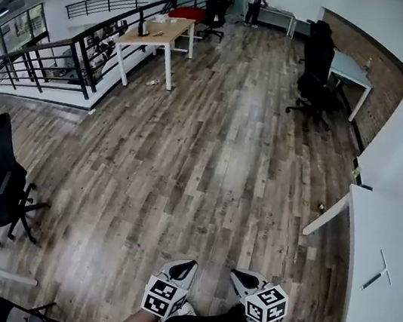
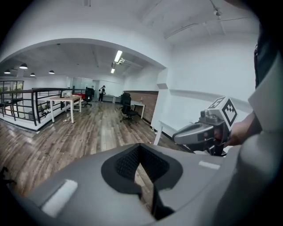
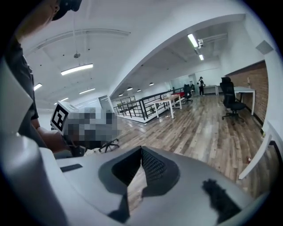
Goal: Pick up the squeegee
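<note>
Both tools are closed and empty. The left tool (image 1: 182, 270) and the right tool (image 1: 245, 281) sit side by side low in the head view, close to the person's body, tilted down over the wooden floor (image 1: 208, 165). Each tool's own view shows its jaws pressed together with only floor beyond them. The squeegee (image 1: 378, 272), a thin T-shaped thing, lies on the white worktop (image 1: 397, 227) at the right, well apart from both tools and touched by neither. A black office chair (image 1: 0, 184) stands on the floor at the left, and another (image 1: 316, 69) stands farther off
</note>
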Action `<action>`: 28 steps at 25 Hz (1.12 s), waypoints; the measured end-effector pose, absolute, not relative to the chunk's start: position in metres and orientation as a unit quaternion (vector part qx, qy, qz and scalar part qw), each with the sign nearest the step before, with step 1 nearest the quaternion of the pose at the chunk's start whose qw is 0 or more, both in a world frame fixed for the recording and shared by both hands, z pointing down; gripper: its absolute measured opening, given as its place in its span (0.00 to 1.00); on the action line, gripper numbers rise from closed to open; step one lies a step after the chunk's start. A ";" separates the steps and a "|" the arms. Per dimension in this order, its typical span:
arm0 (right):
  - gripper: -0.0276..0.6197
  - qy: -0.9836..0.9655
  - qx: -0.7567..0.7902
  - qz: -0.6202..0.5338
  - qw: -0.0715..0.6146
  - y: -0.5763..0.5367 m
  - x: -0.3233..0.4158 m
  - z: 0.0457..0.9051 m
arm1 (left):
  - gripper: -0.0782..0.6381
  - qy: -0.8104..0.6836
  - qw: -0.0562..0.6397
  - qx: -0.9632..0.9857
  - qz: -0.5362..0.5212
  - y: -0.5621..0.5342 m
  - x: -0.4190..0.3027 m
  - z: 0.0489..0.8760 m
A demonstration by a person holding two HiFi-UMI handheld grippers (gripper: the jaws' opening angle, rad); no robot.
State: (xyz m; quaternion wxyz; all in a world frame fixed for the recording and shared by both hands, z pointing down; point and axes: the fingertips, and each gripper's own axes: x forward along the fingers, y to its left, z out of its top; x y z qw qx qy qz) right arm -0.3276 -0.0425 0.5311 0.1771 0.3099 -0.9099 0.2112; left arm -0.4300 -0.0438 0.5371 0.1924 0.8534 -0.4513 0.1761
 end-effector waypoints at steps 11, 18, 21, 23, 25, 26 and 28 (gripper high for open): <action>0.05 -0.874 0.395 0.232 0.162 -0.062 -0.232 0.534 | 0.12 -0.362 0.187 0.893 0.189 -0.082 -0.326 0.536; 0.05 -0.861 0.431 0.226 0.148 -0.082 -0.165 0.519 | 0.12 -0.300 0.168 0.922 0.181 -0.103 -0.247 0.514; 0.05 -0.851 0.458 0.216 0.139 -0.087 -0.132 0.513 | 0.12 -0.292 0.163 0.924 0.186 -0.113 -0.223 0.512; 0.05 -0.840 0.480 0.218 0.127 -0.091 -0.108 0.512 | 0.12 -0.283 0.156 0.927 0.190 -0.117 -0.209 0.509; 0.05 -0.831 0.495 0.224 0.117 -0.096 -0.086 0.513 | 0.12 -0.275 0.151 0.928 0.199 -0.121 -0.196 0.510; 0.05 -0.827 0.502 0.226 0.114 -0.097 -0.074 0.514 | 0.12 -0.270 0.151 0.929 0.204 -0.122 -0.188 0.512; 0.05 -0.820 0.513 0.231 0.109 -0.097 -0.051 0.516 | 0.12 -0.261 0.150 0.930 0.212 -0.123 -0.169 0.515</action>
